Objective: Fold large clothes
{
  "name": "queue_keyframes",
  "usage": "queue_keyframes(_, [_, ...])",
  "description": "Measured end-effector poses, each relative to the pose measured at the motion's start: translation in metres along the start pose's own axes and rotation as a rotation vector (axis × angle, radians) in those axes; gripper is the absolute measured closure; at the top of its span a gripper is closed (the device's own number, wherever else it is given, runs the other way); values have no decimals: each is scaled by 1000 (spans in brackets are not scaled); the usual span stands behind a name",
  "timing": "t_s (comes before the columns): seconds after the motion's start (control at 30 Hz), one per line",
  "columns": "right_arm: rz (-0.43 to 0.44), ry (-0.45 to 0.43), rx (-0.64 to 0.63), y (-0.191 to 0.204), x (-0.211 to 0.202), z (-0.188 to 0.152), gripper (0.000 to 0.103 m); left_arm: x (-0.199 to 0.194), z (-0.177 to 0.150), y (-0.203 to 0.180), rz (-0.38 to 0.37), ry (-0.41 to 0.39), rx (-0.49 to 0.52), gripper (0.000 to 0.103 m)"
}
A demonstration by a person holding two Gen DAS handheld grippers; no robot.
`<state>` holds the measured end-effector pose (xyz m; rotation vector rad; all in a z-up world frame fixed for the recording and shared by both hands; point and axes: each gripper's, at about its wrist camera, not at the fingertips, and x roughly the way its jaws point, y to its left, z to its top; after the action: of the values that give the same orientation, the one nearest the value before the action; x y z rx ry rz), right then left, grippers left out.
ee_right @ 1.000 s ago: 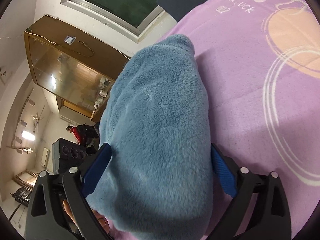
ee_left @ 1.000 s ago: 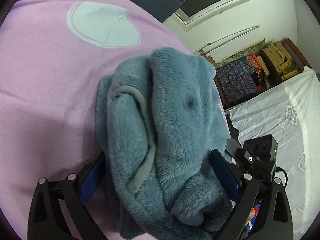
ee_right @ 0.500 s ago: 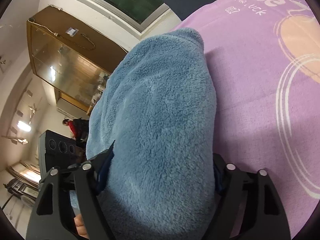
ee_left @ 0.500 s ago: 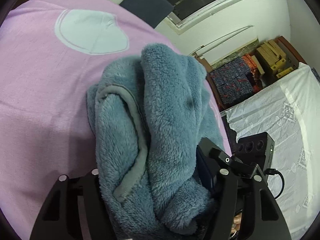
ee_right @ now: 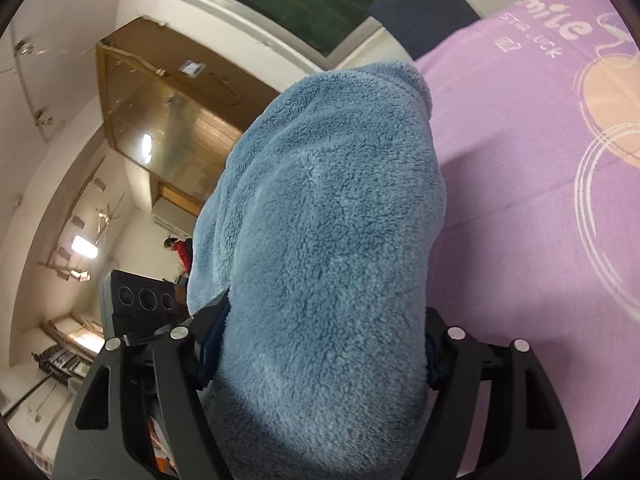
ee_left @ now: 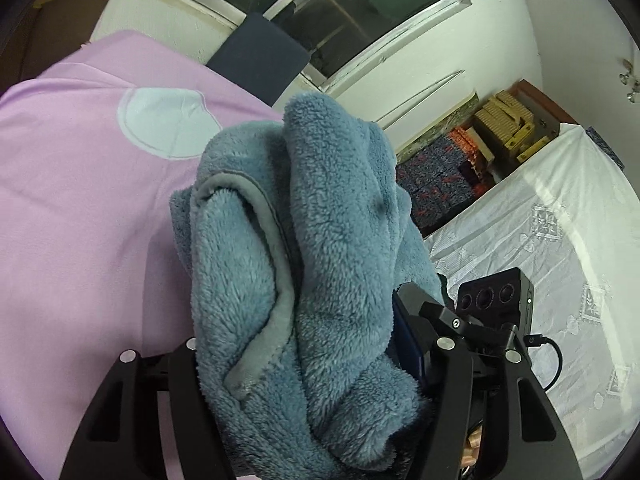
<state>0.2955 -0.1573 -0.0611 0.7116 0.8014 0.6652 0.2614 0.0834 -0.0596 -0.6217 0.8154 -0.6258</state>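
Left gripper (ee_left: 304,364) was clamped on a thick bunch of the blue fleece garment (ee_left: 320,264), pads buried in the pile. Right gripper (ee_right: 320,356) was pinching another bulky fold of the same garment (ee_right: 332,240), fabric bulging over both fingers. Neither set of jaws was spread free; the bundle filled the gap in both views.

Garment sat bunched between the two grippers, mounded up in front of both cameras, over the near part of the pink bedspread (ee_left: 80,220). Whether its lower edge touched the bedspread couldn't be told; the fleece hid that. Grey trim edge (ee_left: 276,308) ran down the left bundle, so that grip looked to be at or near a hem or placket.

Judgement: step in hand was a two-point lift of a partly folded bundle. To do it well:
- keep both grips firm; fleece is thick and springy, so it can creep out of the pads
- raise both ends level, so the fold doesn't sag open in the middle
- keep the grippers about as far apart as the bundle is wide; pulling wider would undo the fold, pushing closer would crumple it
- put it down on bare bedspread, away from the bed edge beside the white lace cloth (ee_left: 540,240)
- let go only once the weight rests on the bed

Dark cushion (ee_left: 260,60) by the window (ee_left: 320,4) was well clear.
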Motion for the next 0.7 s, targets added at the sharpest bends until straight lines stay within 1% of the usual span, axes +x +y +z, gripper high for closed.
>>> queue_keyframes(0.17, [33,18,-34,41,-19,-34,32,-52,-27,-19,20,-44,12,38])
queue_keyframes(0.33, [63,10,-91,81,-50,-68,32,-105,-56,-45,32,-102,49,38])
queue_keyframes(0.43, [86,-7,-118,104,-71,-90,32,-128,-69,-60,40,-125,72,38])
queue_keyframes(0.6, [116,-20,-140,129,-92,-122,31,-164,-96,-80,67,-164,109,38])
queue_keyframes(0.7, [127,-17,-163,145,-99,-141,31,-181,-108,-83,71,-184,116,37])
